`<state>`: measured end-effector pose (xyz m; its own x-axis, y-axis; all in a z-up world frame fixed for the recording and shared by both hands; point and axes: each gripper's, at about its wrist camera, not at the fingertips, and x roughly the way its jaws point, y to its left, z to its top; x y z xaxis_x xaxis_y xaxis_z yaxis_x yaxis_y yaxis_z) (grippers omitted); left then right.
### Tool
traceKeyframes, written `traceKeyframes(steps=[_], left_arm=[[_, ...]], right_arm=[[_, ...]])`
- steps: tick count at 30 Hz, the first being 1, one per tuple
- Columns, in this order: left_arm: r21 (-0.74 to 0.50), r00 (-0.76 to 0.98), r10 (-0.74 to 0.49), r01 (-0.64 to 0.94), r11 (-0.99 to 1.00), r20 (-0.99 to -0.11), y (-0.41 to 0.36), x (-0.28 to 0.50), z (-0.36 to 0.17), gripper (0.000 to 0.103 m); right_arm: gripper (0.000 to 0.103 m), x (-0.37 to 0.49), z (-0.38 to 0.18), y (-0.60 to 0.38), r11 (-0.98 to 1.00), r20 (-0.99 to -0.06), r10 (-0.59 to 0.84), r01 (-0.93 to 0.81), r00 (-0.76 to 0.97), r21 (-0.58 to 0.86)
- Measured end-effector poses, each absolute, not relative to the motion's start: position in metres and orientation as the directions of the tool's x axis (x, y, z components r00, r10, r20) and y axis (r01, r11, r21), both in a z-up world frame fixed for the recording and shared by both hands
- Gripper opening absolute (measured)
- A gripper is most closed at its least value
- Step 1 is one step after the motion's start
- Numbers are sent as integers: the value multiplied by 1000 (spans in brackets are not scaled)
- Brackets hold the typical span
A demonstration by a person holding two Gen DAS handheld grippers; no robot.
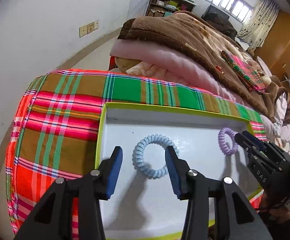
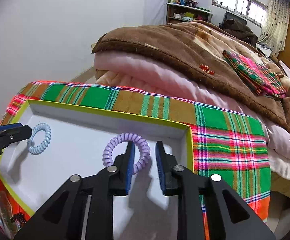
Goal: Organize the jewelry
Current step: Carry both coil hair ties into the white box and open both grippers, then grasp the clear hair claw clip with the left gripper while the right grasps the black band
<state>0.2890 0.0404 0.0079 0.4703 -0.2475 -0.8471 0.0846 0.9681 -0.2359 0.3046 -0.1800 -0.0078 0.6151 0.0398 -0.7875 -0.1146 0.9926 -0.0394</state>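
Observation:
A shallow white box with a yellow-green rim [image 1: 165, 109] [image 2: 109, 113] lies on a plaid cloth. A light blue coil hair tie [image 1: 145, 165] [image 2: 40, 139] lies inside it at the left. A purple coil hair tie [image 1: 227, 141] [image 2: 113, 146] lies inside at the right. My left gripper [image 1: 144, 154] is open over the blue tie, its right finger overlapping the tie's right side. My right gripper [image 2: 145, 146] is open; its left finger stands inside the purple ring and its right finger outside. It also shows in the left wrist view [image 1: 242, 136].
The plaid cloth [image 1: 65, 108] [image 2: 231, 140] covers a bed corner. Folded pink and brown blankets [image 1: 185, 46] [image 2: 165, 60] are piled behind the box. A white wall is at the left. Dark beads [image 2: 18, 218] lie outside the box at lower left.

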Motion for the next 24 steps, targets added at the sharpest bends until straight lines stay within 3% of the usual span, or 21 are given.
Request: traceKeyframes(steps=[7, 24], left_arm=[[-261, 522, -274, 100, 960, -808, 49, 259, 35, 57], [-305, 569, -272, 40, 952, -776, 84, 161, 39, 63]], right_arm=[[26, 280, 15, -183, 993, -753, 60, -112, 655, -19], [38, 185, 37, -196, 994, -694, 108, -95, 712, 58]])
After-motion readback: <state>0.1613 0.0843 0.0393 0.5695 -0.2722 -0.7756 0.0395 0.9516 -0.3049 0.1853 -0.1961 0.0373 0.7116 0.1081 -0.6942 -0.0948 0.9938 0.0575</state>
